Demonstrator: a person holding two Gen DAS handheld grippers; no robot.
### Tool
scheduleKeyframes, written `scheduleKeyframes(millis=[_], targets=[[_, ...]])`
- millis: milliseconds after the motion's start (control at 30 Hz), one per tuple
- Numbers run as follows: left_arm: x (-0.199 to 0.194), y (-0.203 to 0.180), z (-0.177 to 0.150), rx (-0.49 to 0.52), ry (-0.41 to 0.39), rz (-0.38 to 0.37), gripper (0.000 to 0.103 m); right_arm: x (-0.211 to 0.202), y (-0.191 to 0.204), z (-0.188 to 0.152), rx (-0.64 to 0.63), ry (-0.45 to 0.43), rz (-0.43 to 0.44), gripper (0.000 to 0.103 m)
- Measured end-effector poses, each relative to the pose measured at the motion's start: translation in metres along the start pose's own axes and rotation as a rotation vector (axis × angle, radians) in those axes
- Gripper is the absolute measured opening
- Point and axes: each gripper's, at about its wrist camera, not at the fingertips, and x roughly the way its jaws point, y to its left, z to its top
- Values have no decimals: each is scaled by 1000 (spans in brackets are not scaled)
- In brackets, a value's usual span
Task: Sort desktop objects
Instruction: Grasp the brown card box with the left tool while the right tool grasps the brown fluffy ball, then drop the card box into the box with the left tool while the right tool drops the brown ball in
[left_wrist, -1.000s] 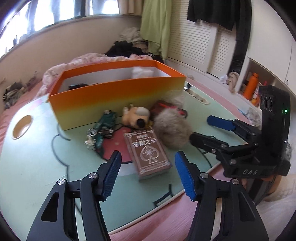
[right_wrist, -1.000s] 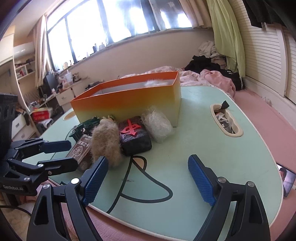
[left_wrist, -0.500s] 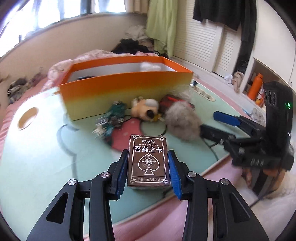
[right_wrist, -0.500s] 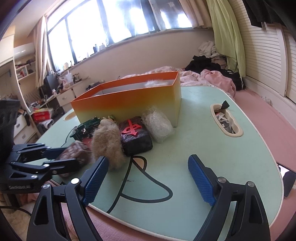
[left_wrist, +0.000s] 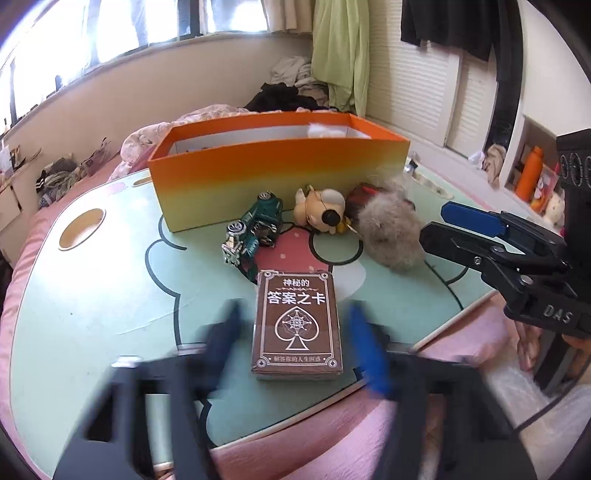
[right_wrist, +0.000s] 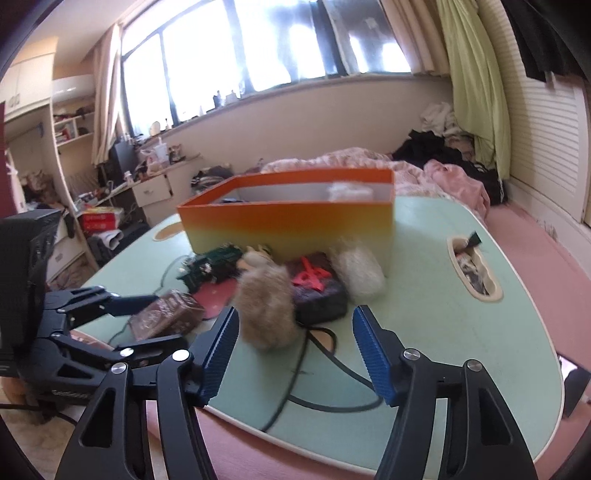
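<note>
A: Item one, left gripper (left_wrist: 295, 343). Pose?

B: Low over the near edge of the green table (left_wrist: 92, 295), aimed toward the orange box (left_wrist: 280, 184). Its fingers (left_wrist: 369, 354) are motion-blurred and spread, one on each side of the brown card box (left_wrist: 297, 325), with a gap showing on both sides; released, not gripping. The right wrist view shows the same pair reaching in from the left, straddling the card box.

A: Card box position?

B: Lying flat on the table near the front edge, printed face up, just in front of the green toy car (left_wrist: 255, 229).

A: Item two, right gripper (right_wrist: 291, 350).

B: Level, pointed across the table, jaws wide apart and holding nothing. The tan fur ball (right_wrist: 267, 306) sits just beyond the blue pads (right_wrist: 218, 354), between them in line of sight.

A: Remaining stock?

B: Plush dog (left_wrist: 325, 214) beside the car; dark pouch with a red figure (right_wrist: 317, 291) behind the fur ball; white fluffy bundle (right_wrist: 360, 273) against the orange box wall. All outside the box, clustered along its front.
</note>
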Motion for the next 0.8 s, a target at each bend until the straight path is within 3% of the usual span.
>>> scheduleKeyframes(millis=[100,167,200,233,367,500,667,767,800], targets=[[0,0,-1,8,-3,-20,42,10,14,5,-62,37,-22,64],[-1,-2,-1,16,-3,-16,42,25,19,3,-86,107,-30,45],[-1,-2,-1,17,-2,-15,42,31,19,1,-85,135,-36,23],[-1,-1,-1,15,-2,-17,42,32,18,0,-78,139,-27,21],[-3,3,0,-5,-3,-21,42,8,18,0,-91,27,7,21],[-15,6,12,-12,-54,-15,42,-4,17,28,-58,-43,31,21],[-22,19,71,-73,-150,-27,42,30,3,95,99,-63,31,21],[-3,38,108,-149,-189,6,43,60,-3,117,137,-49,-52,24],[8,46,116,-174,-192,24,56,68,-7,120,144,-43,-74,34]])
